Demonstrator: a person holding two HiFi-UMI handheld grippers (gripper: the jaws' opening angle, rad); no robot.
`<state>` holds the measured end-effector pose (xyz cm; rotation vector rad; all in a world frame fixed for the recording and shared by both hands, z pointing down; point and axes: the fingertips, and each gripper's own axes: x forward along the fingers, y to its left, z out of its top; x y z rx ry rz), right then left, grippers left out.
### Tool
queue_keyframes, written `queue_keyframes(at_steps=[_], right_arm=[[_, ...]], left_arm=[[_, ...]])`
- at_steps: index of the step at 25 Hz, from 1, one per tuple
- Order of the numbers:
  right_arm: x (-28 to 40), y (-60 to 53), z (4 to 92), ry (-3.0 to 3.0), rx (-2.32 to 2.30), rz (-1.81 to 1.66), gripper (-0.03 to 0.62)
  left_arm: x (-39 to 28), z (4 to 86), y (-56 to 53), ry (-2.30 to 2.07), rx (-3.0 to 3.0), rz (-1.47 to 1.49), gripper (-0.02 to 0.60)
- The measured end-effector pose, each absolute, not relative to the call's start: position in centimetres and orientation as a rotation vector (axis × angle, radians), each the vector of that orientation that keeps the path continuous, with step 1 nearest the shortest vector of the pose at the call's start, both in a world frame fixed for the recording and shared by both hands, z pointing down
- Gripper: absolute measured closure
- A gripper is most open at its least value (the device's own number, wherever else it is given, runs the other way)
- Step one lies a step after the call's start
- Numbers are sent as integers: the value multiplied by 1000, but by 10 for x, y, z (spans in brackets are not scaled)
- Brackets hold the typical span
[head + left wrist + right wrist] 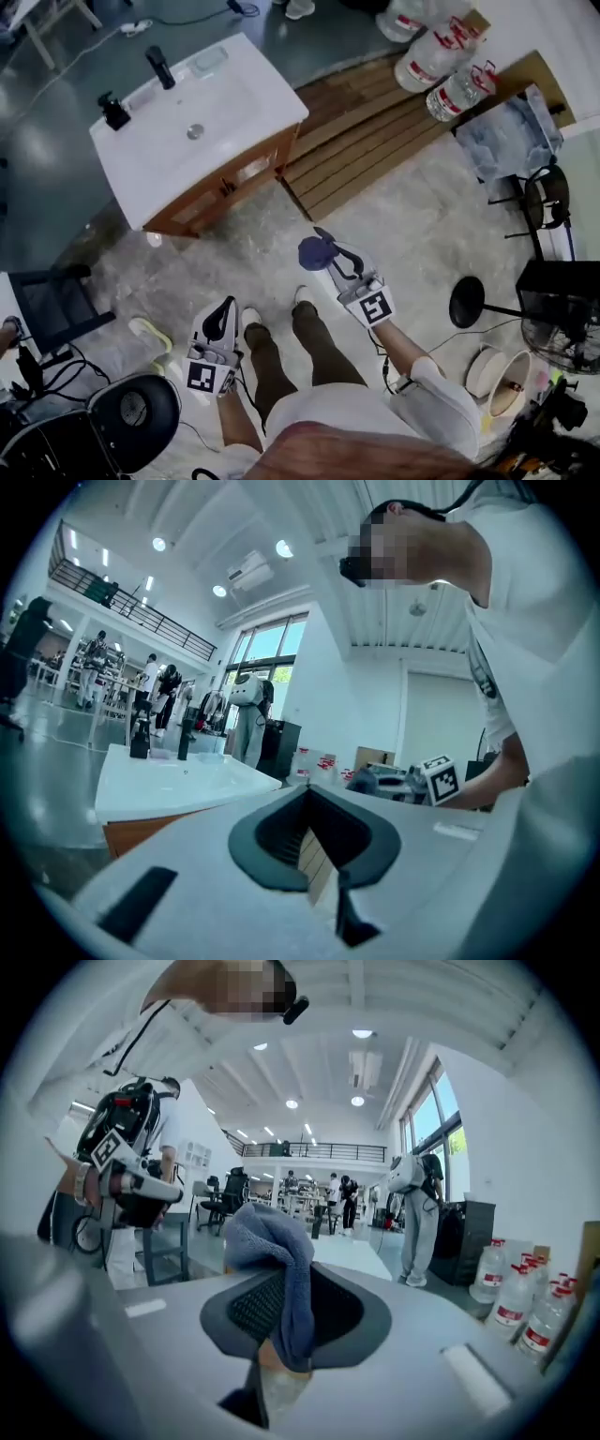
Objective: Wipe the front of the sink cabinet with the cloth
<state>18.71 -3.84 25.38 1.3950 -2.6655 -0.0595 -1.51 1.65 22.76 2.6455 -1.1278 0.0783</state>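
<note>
The sink cabinet (230,183) stands at the upper left of the head view, a white basin top (272,94) over a brown wooden front that faces me. My right gripper (325,255) is held out in front of my legs, well short of that front, shut on a bunched blue cloth (313,251). In the right gripper view the cloth (277,1251) drapes out between the jaws of the right gripper (281,1326). My left gripper (218,321) hangs lower by my left leg, shut with nothing in it. The left gripper view shows the left gripper (314,846) and the cabinet (141,832) beyond.
A wooden plank platform (366,141) lies right of the cabinet, with water bottles (441,56) behind it. A black chair (52,300) stands at the left and a fan (562,319) with a round stand base (466,300) at the right. Cables and gear crowd the lower left.
</note>
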Motion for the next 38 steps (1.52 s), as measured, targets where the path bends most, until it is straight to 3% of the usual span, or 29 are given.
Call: queue_keyframes(at_steps=[4,13,38], right_arm=[[165,-12,152,-2724,1426,-72,508],[116,15,10,-2873,1452,12,511],[130,-23,-11,-2925,1345,23,513]], left_arm=[[-13,160,30,-1065,2693,77,581],[-34,45,35,-1041,2845,-20,581],[-58,2,26,-1287,2811,-90,581]])
